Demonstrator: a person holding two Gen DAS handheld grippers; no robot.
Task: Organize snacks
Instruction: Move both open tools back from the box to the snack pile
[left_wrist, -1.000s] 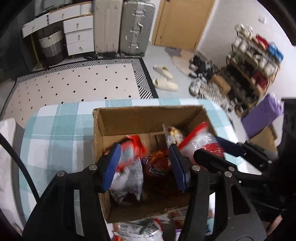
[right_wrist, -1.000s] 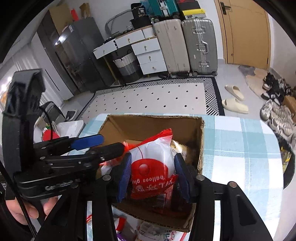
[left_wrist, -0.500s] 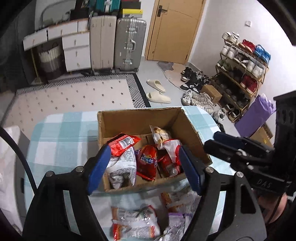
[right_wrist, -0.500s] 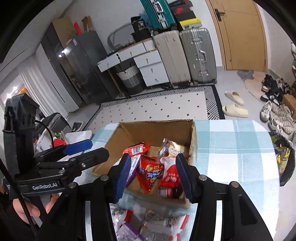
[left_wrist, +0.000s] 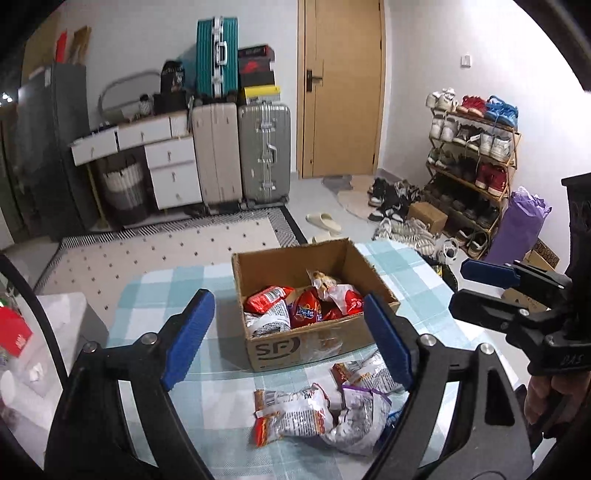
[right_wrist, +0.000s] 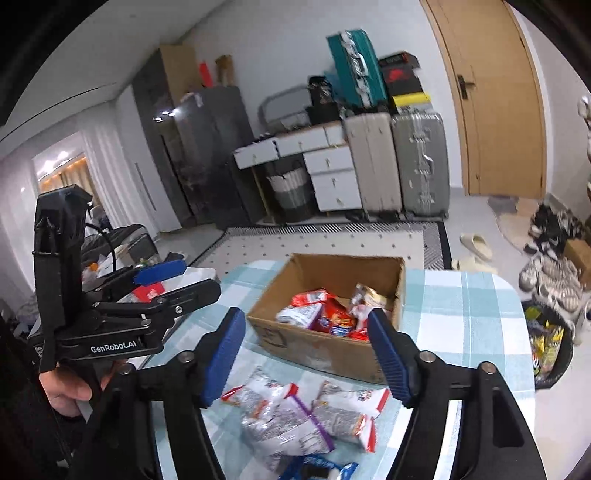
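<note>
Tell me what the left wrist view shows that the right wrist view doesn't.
Only the left wrist view shows the shoe rack and purple bag. Only the right wrist view shows the blue packet at the near table edge and the black bin of wrappers. Both show the cardboard box of snacks, loose packets before it, and both grippers empty, jaws opening.

My two wrist fisheyes look forward and down along their own fingers, from near above the table (left_wrist: 155, 295). Both share the box (left_wrist: 306, 343) at frame centre; each catches the other gripper at its edge, left view right, right view left.
</note>
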